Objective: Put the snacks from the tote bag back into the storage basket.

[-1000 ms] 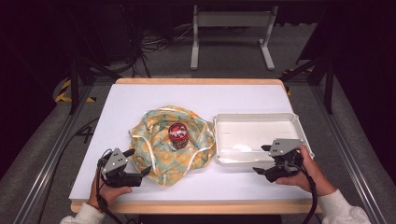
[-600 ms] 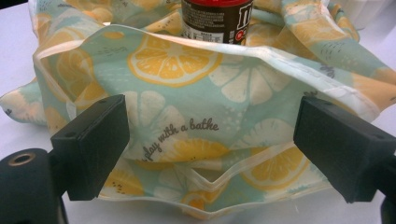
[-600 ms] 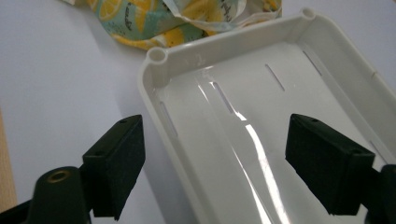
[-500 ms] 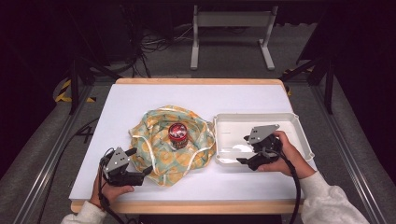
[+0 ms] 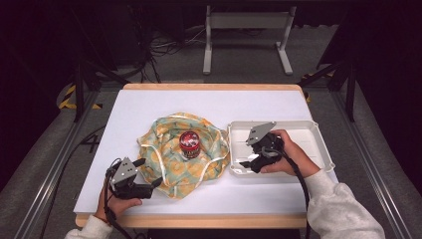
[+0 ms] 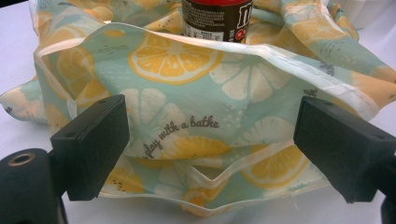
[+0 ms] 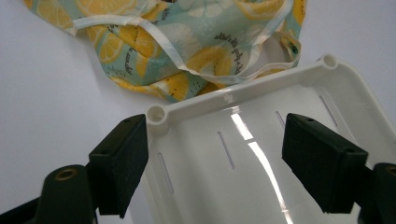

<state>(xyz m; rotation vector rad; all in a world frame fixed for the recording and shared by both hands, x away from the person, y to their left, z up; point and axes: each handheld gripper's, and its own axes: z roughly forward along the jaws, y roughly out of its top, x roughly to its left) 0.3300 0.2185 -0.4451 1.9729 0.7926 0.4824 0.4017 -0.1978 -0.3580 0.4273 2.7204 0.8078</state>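
While left tongs [image 5: 148, 175] wait, right tongs [image 5: 247, 163] advanced over tray [image 5: 318, 144].

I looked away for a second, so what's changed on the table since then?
The right hand-held gripper moved from the near right edge of the white tray leftward over its left end, jaws open. The left hand-held gripper, lemon-print cloth and red-lidded jar stayed put.

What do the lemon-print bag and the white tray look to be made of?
The lemon-print bag looks like thin, slightly glossy coated fabric or plastic sheet: it crumples softly and has stitched pale edging. The white tray looks like rigid moulded glossy plastic: sharp light streaks, slots, rounded corners.
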